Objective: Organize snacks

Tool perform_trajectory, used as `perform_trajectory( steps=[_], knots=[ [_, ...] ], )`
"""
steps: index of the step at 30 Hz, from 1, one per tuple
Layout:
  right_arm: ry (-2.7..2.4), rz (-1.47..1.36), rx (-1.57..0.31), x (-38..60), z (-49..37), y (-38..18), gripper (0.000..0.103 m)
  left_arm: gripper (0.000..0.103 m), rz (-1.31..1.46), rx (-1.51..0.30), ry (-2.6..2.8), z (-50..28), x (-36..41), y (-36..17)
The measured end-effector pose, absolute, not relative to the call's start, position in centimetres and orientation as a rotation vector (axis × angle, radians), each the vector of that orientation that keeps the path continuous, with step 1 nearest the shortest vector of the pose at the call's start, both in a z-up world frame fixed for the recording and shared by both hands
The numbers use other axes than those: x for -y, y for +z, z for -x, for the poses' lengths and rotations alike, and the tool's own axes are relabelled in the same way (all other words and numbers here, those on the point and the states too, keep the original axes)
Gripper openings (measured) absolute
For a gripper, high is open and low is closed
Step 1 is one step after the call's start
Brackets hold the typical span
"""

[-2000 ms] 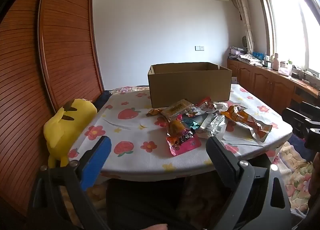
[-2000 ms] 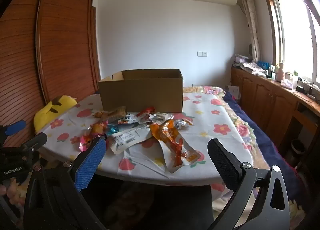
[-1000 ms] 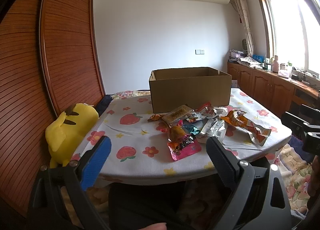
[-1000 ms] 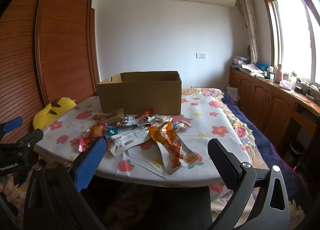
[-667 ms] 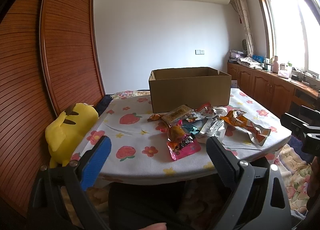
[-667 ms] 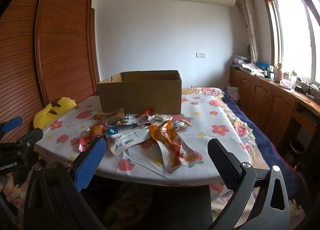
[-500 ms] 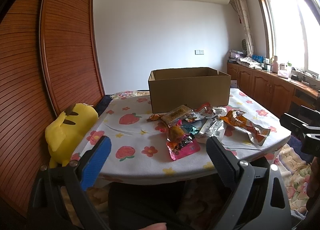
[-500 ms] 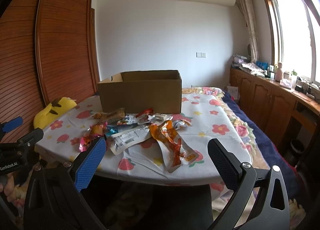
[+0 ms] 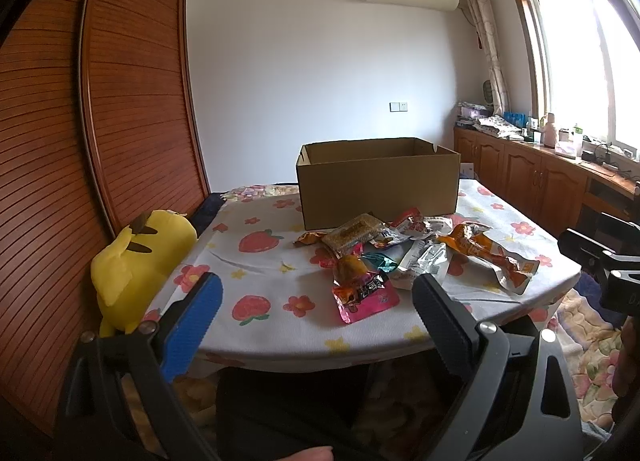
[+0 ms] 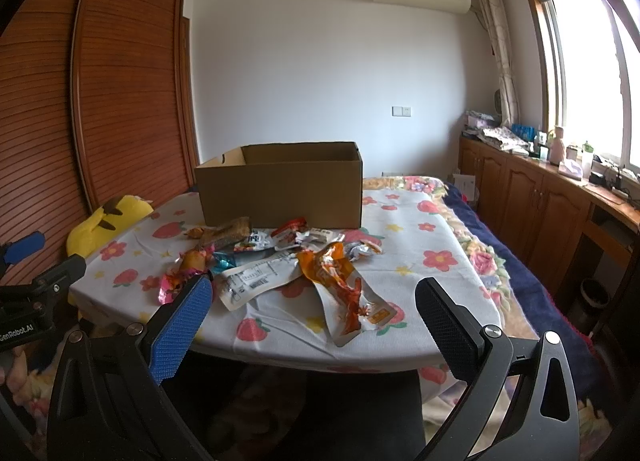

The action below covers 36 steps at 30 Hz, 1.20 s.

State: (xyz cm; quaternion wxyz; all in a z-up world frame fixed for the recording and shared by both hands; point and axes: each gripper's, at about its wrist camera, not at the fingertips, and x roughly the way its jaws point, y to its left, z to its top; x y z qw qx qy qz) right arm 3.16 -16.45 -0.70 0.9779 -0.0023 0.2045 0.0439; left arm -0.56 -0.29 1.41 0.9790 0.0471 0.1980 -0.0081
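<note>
Several snack packets lie in a loose pile on a table with a flowered cloth, in front of an open cardboard box. Nearest the left gripper is a pink and orange packet; nearest the right gripper is a long orange packet beside a white packet. My left gripper and my right gripper are both open and empty, held off the table's near edge, short of the pile.
A yellow plush toy sits at the table's left edge against a slatted wooden wardrobe. Wooden cabinets cluttered with items run under the window at right. A floral blanket hangs off the table's right side.
Both views have shifted only slightly; the grippers stayed open and empty, and the snacks and box have not moved.
</note>
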Motion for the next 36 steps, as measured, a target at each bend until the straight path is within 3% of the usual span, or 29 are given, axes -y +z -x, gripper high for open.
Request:
perform_trajectory(
  steps=[22,36],
  knots=[
    [0.088,0.008,-0.419,16.5,-3.1,-0.7,0.103,0.097,-0.095,-0.421,-0.034,0.1,0.5,1.2],
    [0.121,0.027,-0.508,17.5,-5.8,-2.6,0.103,0.097,-0.097,-0.511,-0.053,-4.3,1.5,-1.9]
  ],
)
